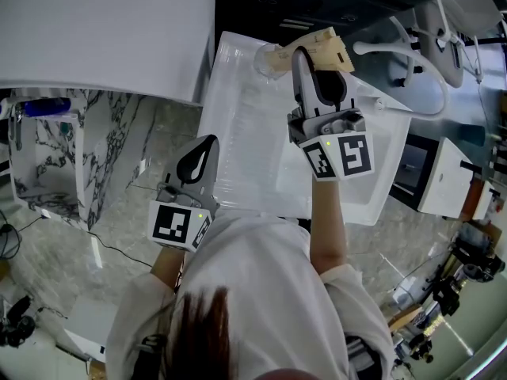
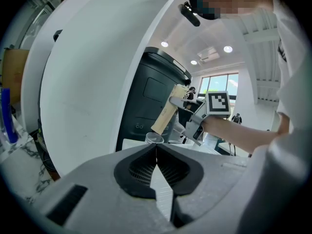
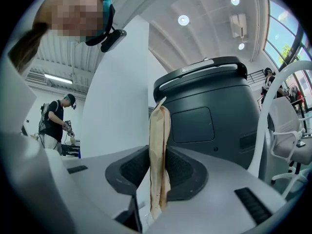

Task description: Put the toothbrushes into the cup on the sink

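Observation:
My right gripper (image 1: pixel 318 63) is shut on a flat tan paper toothbrush pack (image 1: pixel 317 47), which it holds upright just right of a clear cup (image 1: pixel 268 60) at the far end of the white sink (image 1: pixel 238 133). In the right gripper view the pack (image 3: pixel 159 145) stands on edge between the dark pads, with the gripper (image 3: pixel 158 174) closed around its lower half. My left gripper (image 1: pixel 206 150) hangs over the sink's near left edge, shut and empty. The left gripper (image 2: pixel 156 152) looks towards the cup (image 2: pixel 155 139) and the pack (image 2: pixel 168 110).
A white faucet (image 1: pixel 396 50) curves over the sink's right side. A large dark round-topped bin (image 3: pixel 214 106) stands behind the sink. A marble-patterned cabinet (image 1: pixel 95 149) with a blue item (image 1: pixel 43 107) is at the left. A white panel (image 1: pixel 103 30) overhangs the upper left.

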`<state>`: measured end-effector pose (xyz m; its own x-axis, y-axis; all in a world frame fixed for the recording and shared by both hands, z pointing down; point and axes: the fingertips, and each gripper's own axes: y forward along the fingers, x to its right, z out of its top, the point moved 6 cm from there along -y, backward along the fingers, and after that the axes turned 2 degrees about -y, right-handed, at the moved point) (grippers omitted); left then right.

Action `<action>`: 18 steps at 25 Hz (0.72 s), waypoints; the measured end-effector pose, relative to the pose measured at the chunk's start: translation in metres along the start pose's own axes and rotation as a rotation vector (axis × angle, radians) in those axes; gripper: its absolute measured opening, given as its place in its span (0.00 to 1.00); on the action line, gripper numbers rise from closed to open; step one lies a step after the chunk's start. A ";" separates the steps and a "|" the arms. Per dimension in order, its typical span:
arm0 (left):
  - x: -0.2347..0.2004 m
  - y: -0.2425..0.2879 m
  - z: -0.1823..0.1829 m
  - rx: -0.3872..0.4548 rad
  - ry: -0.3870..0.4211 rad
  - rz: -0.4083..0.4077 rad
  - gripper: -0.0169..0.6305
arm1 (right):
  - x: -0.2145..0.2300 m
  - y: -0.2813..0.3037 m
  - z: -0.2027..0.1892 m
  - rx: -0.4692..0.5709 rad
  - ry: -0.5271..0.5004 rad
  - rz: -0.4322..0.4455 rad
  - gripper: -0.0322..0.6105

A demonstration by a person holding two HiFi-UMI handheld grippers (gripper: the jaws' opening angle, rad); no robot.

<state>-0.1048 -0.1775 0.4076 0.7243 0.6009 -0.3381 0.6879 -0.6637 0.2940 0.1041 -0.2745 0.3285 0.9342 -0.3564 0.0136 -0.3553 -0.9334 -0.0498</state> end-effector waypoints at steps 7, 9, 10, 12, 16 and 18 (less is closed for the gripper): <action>-0.001 0.000 -0.002 -0.001 0.002 -0.009 0.05 | -0.002 0.004 -0.014 -0.014 -0.007 0.012 0.20; -0.002 0.000 -0.001 -0.002 0.000 -0.007 0.05 | -0.002 0.006 -0.018 -0.010 -0.009 0.020 0.19; -0.001 0.000 -0.001 -0.003 0.000 -0.007 0.05 | -0.001 0.006 -0.020 -0.012 -0.009 0.022 0.19; 0.000 0.001 -0.001 -0.004 0.001 -0.011 0.05 | 0.002 0.005 -0.025 -0.023 -0.009 0.020 0.19; 0.002 0.001 0.000 -0.006 0.000 -0.007 0.05 | 0.005 0.004 -0.031 -0.040 -0.008 0.017 0.19; 0.002 0.000 -0.001 -0.008 -0.001 -0.005 0.05 | 0.006 0.003 -0.034 -0.047 -0.011 0.017 0.19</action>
<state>-0.1029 -0.1756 0.4080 0.7209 0.6035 -0.3408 0.6918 -0.6570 0.2997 0.1074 -0.2812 0.3622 0.9281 -0.3723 0.0018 -0.3723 -0.9281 -0.0029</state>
